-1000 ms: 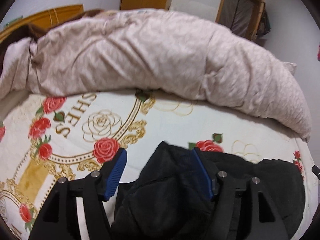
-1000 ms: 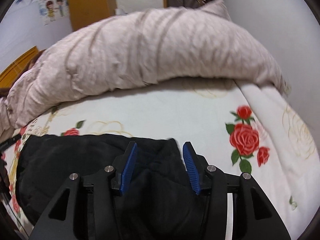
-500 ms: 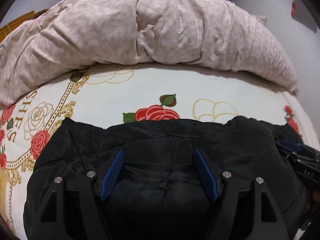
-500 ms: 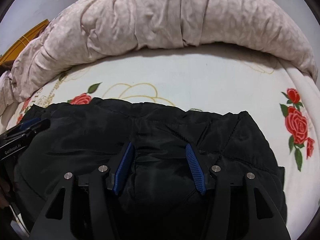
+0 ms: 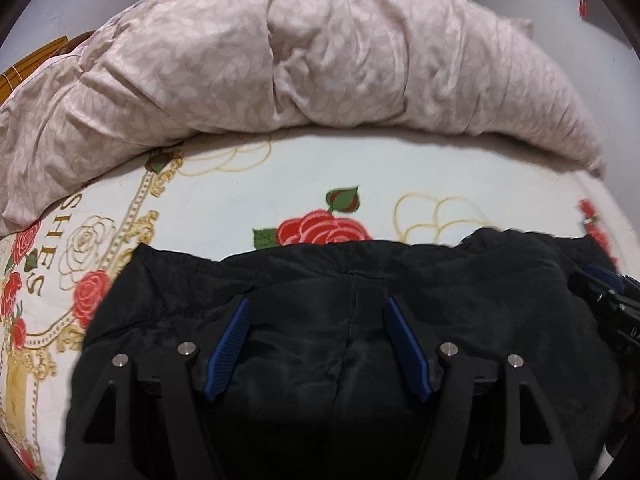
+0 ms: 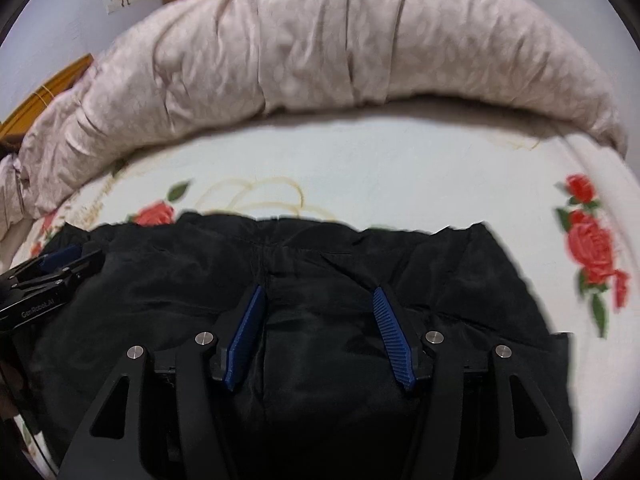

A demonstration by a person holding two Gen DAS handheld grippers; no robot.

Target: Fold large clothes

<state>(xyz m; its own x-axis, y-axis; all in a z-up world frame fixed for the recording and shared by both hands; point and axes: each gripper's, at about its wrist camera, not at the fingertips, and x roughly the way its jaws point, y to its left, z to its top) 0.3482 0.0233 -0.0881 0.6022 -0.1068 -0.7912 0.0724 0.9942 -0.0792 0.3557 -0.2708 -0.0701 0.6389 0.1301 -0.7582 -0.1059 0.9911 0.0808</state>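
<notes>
A black padded garment (image 5: 460,276) lies spread on the rose-print bed sheet (image 5: 248,196), its far edge running across both views. My left gripper (image 5: 317,302) hangs just above its left part, jaws wide and closing a little, with only flat fabric below the blue pads (image 5: 228,344). My right gripper (image 6: 319,289) is over the right part of the garment (image 6: 460,276), jaws wide, nothing pinched. Each gripper shows in the other's view: the right gripper (image 5: 608,300) at the right edge, the left gripper (image 6: 52,272) at the left edge.
A bulky pinkish-beige duvet (image 5: 320,60) is heaped along the far side of the bed, also in the right wrist view as duvet (image 6: 320,40). Bare sheet (image 6: 380,168) lies between it and the garment. A wooden headboard (image 5: 36,60) is at far left; walls stand behind.
Both grippers have sunk toward the black garment, which now fills the lower half of each view. The left view swung right from the garment's corner. The right jaws stand wider.
</notes>
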